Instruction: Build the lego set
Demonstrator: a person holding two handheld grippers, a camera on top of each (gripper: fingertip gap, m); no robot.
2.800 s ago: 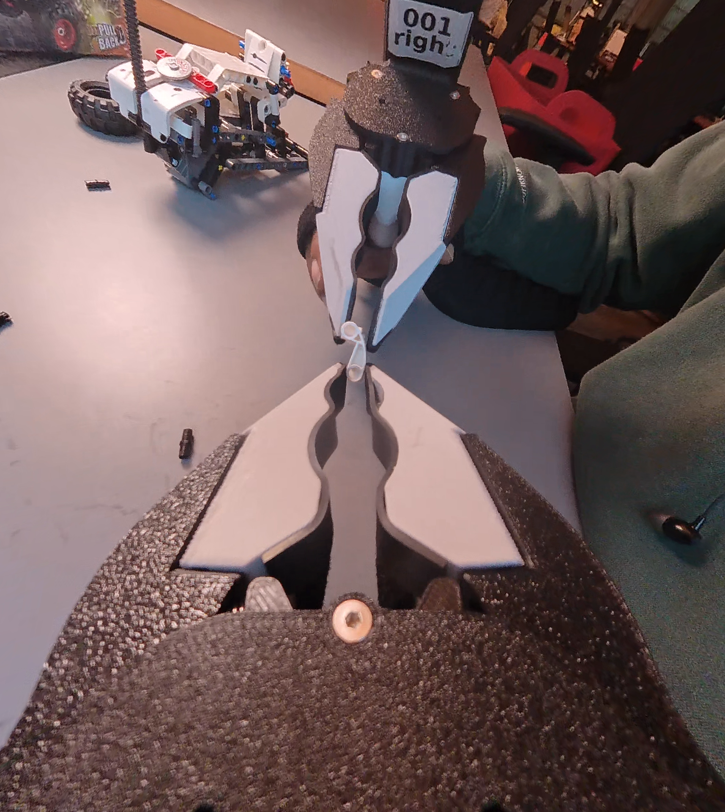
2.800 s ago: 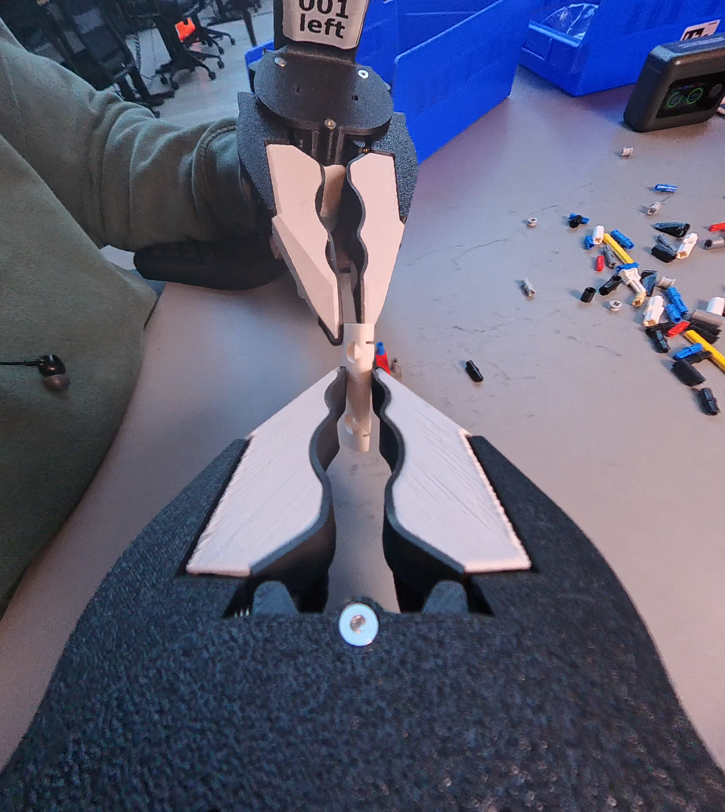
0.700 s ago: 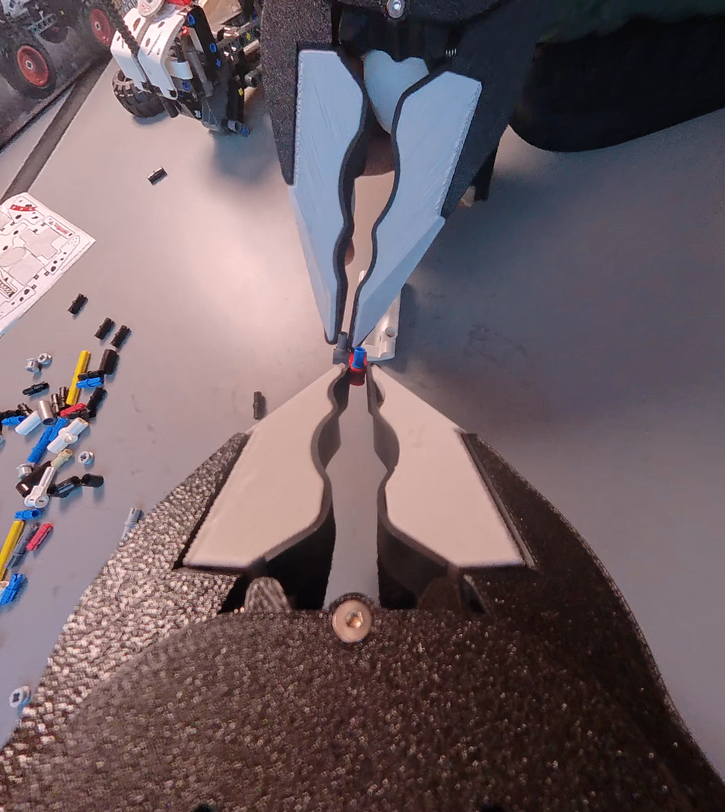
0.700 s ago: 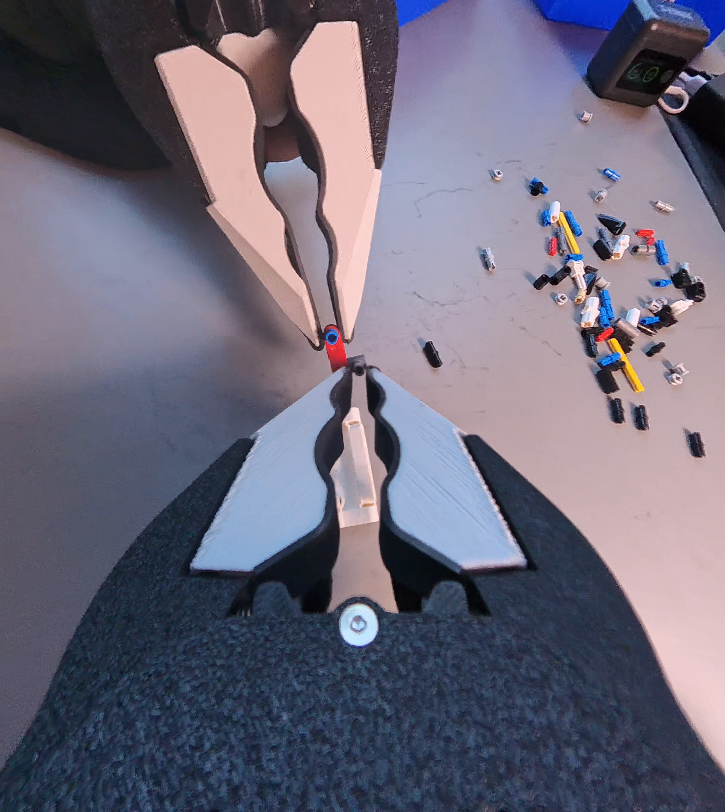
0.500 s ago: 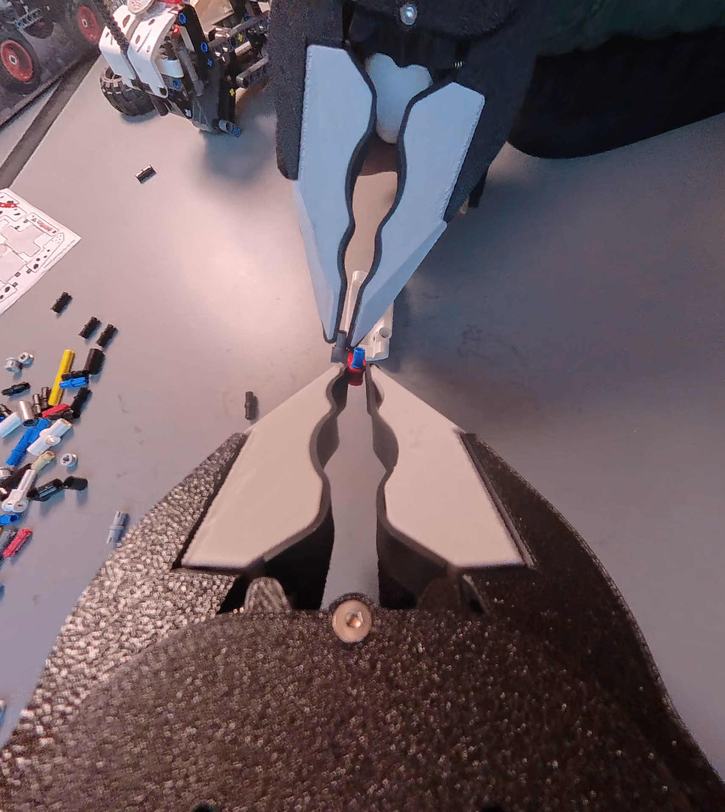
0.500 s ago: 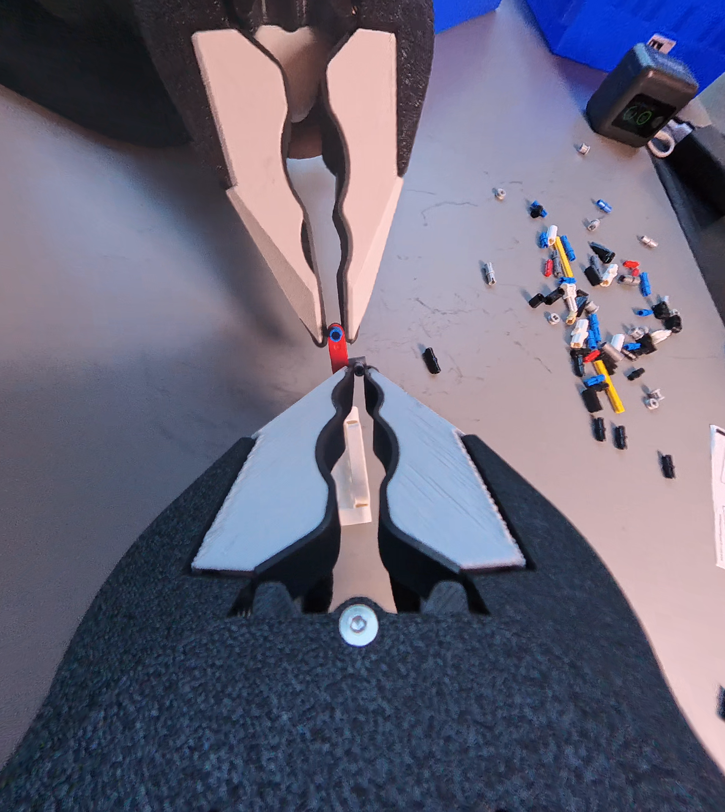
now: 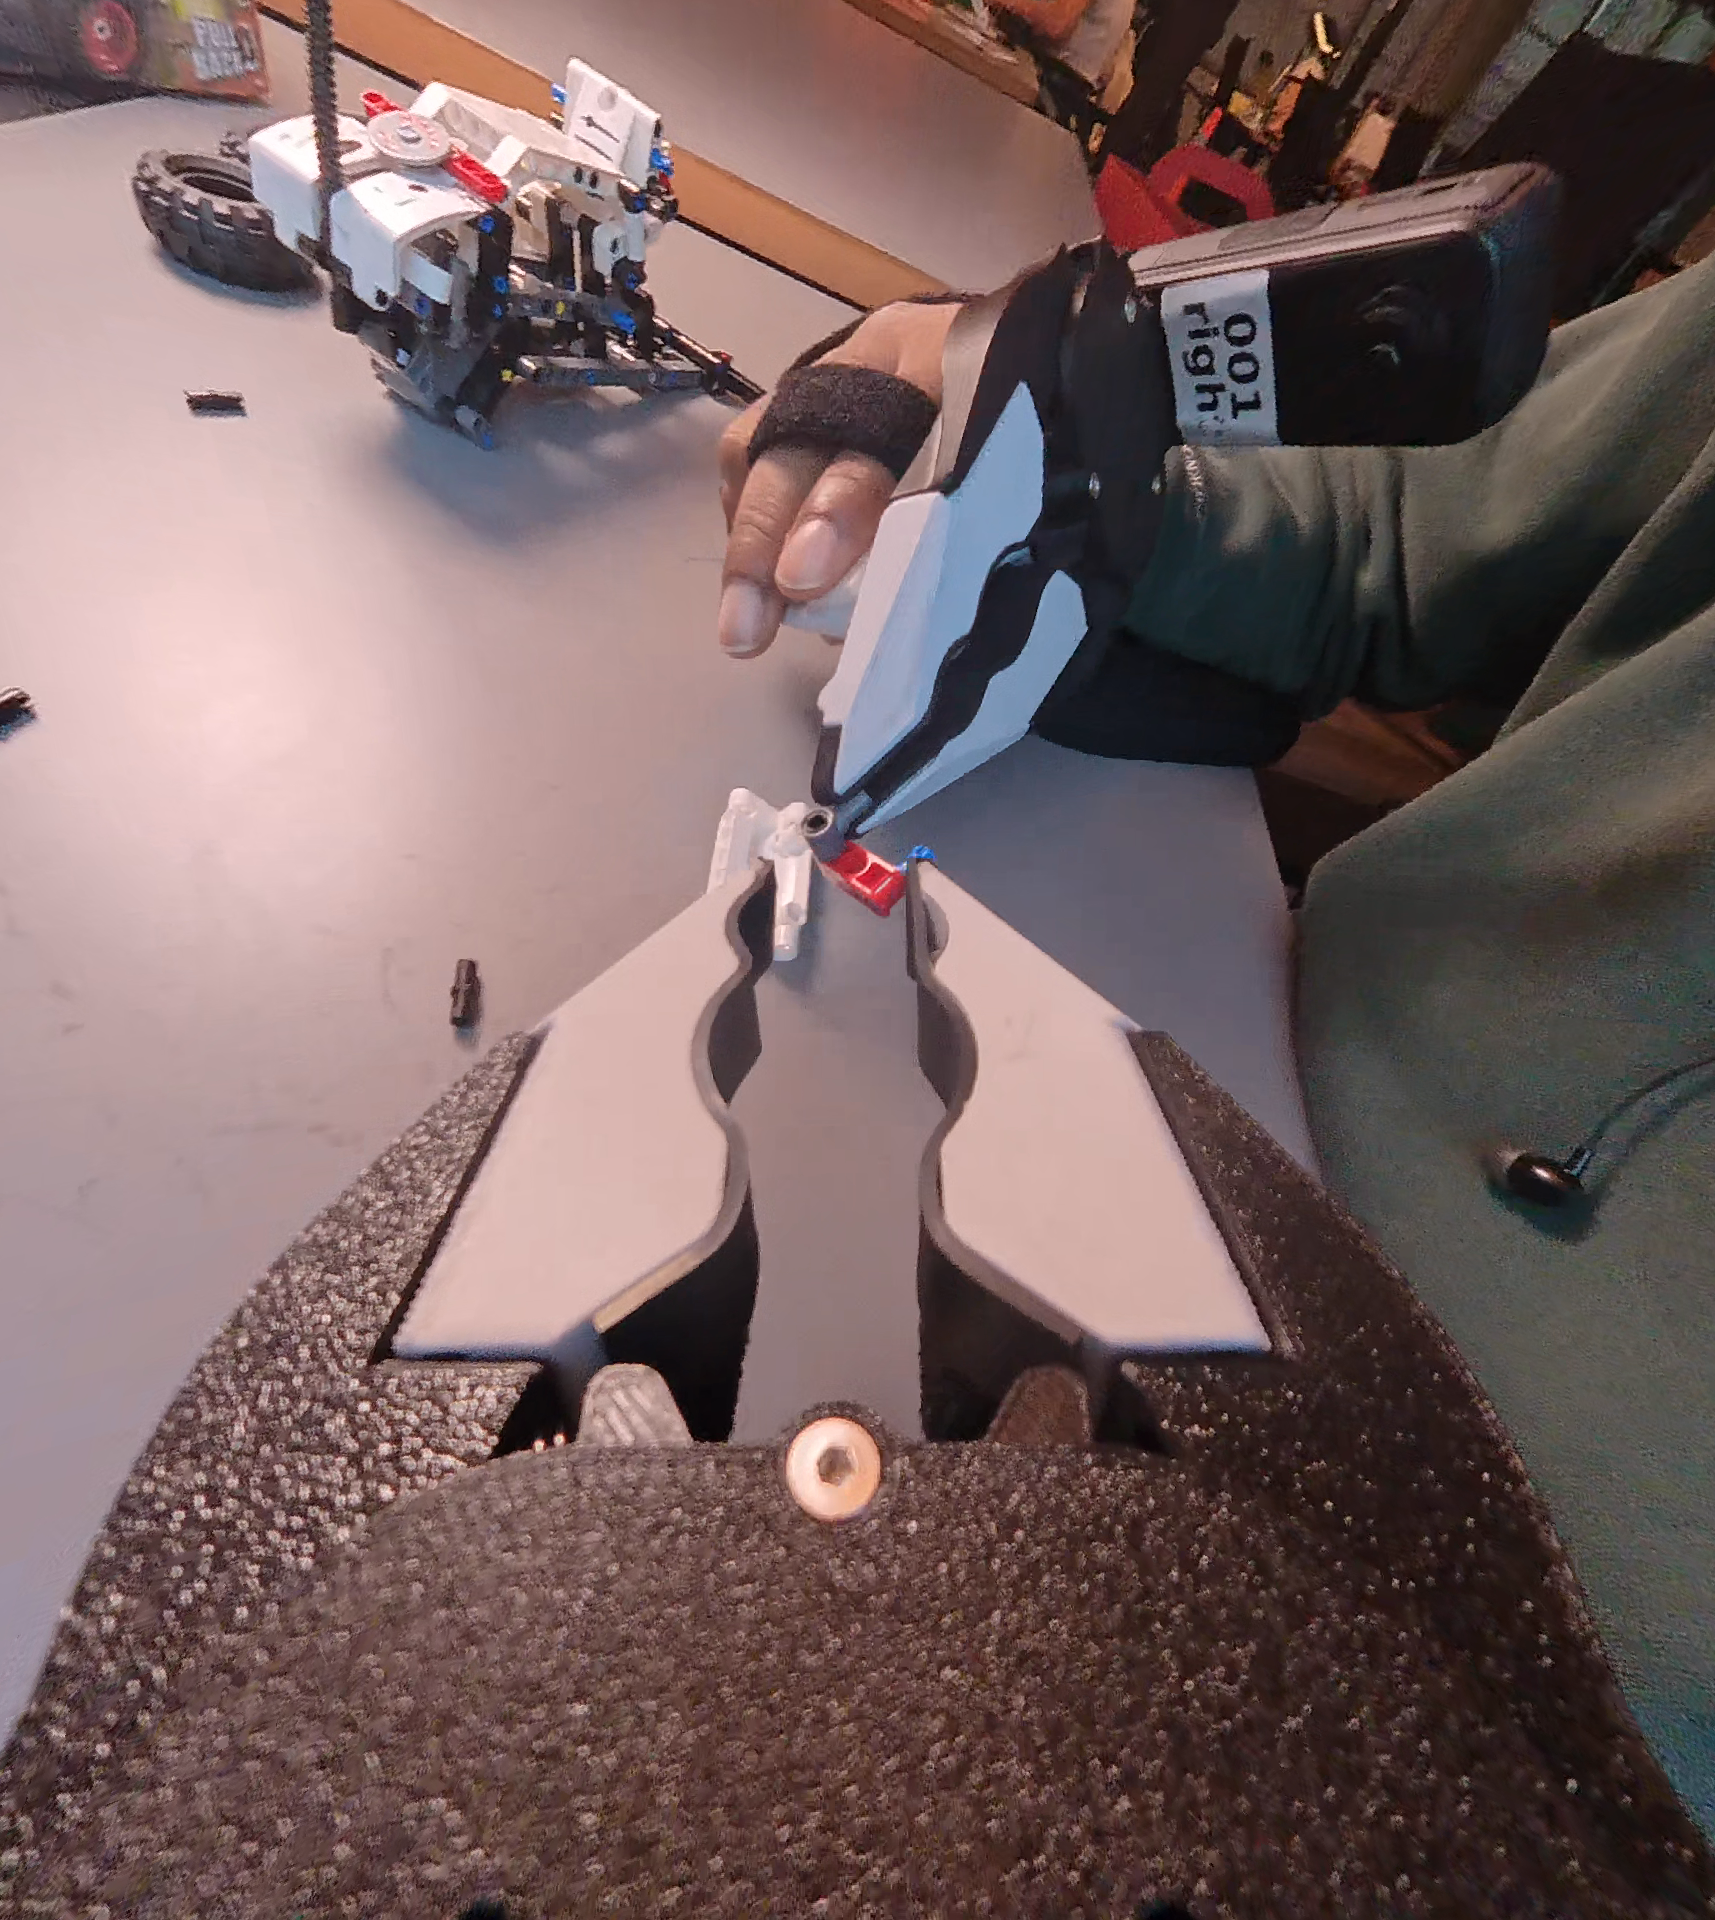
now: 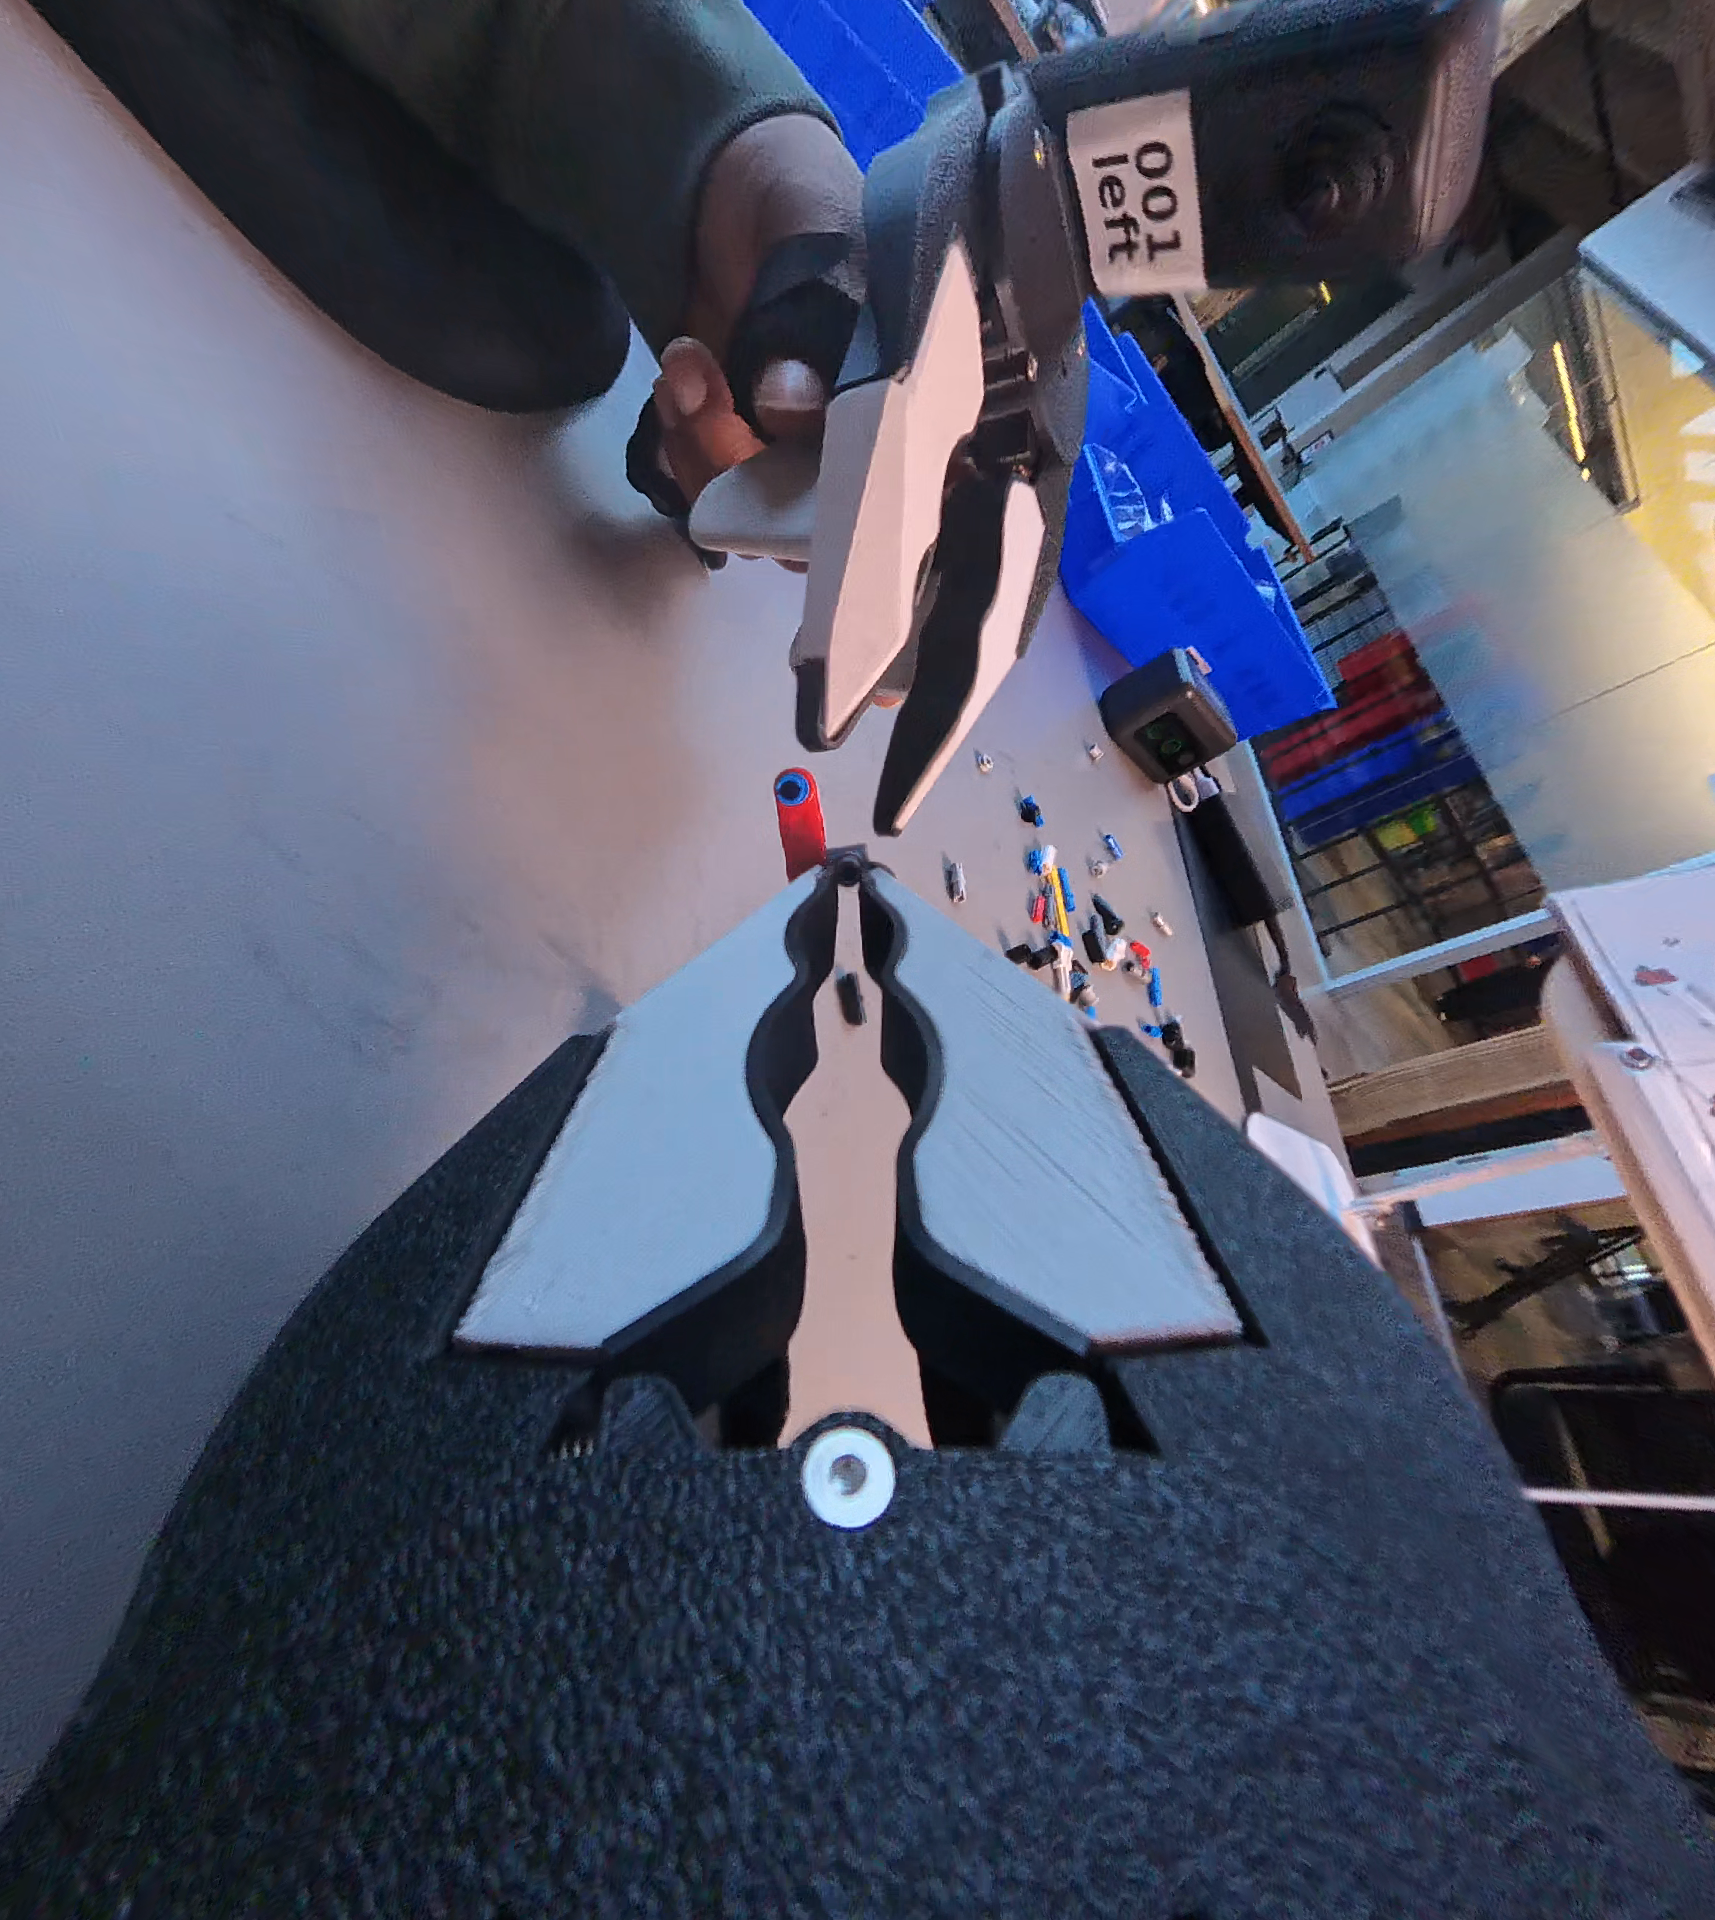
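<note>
Your grey table (image 7: 333, 675) carries the half-built white-and-black toy truck (image 7: 479, 249) at the far side; a printed box (image 7: 84, 31) lies behind it. Your right gripper (image 7: 832, 821), bearing a white printed label (image 7: 1222, 369), pinches a small dark grey pin (image 7: 825, 824) joined to the short red beam (image 7: 863, 871). Your left gripper (image 7: 832, 894) stands spread, holding nothing; the small white connector piece (image 7: 765, 857) sits at its left fingertip.

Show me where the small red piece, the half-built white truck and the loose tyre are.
small red piece (image 8: 799, 826): right wrist view, middle of its flat bar.
half-built white truck (image 7: 479, 239): left wrist view, its white body panels.
loose tyre (image 7: 198, 223): left wrist view, its tread.
</note>
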